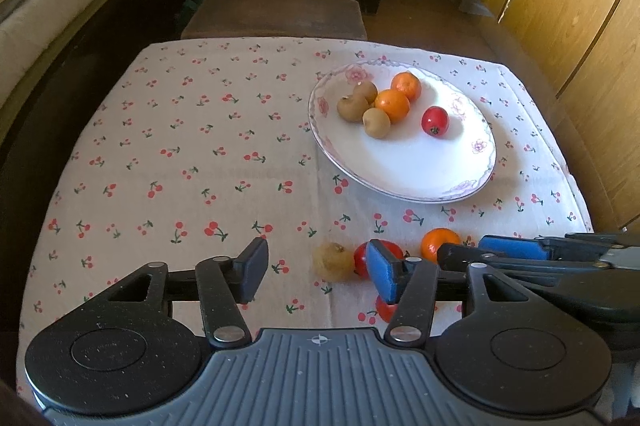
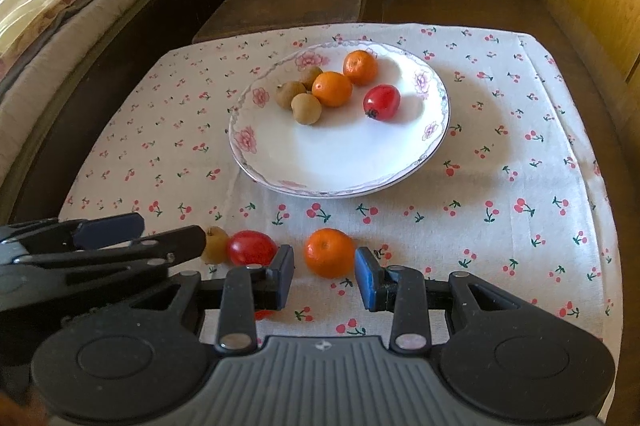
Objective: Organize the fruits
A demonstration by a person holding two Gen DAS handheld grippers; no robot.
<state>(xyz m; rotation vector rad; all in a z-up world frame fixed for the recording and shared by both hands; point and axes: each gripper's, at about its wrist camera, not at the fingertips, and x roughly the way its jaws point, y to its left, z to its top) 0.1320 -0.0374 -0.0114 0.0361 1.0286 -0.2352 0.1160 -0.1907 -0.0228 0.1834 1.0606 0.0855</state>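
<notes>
Looking down over my cherry-print cloth [image 2: 500, 186], I see the white flowered plate [image 2: 340, 162] lying on its far half. It holds two plate oranges [image 2: 332, 88], three brown plate fruits [image 2: 306, 109] bunched beside them, and one red plate fruit [image 2: 382, 102] a little apart.

My left tongs [image 1: 318, 272] stand open over bare cloth, gripping nothing. My right tongs [image 2: 325, 280], just beside them, keep a narrower gap with nothing pressed between the pads.

A loose orange [image 2: 330, 252] sits on the near cloth, right ahead of that gap; I cannot tell if a pad touches it. Left of it lies a loose red fruit [image 2: 252, 246], touching a loose brown fruit [image 2: 216, 246] at the tips of my left tongs. A second red fruit [image 1: 386, 308] peeks out under my left tongs' blue-padded finger.
</notes>
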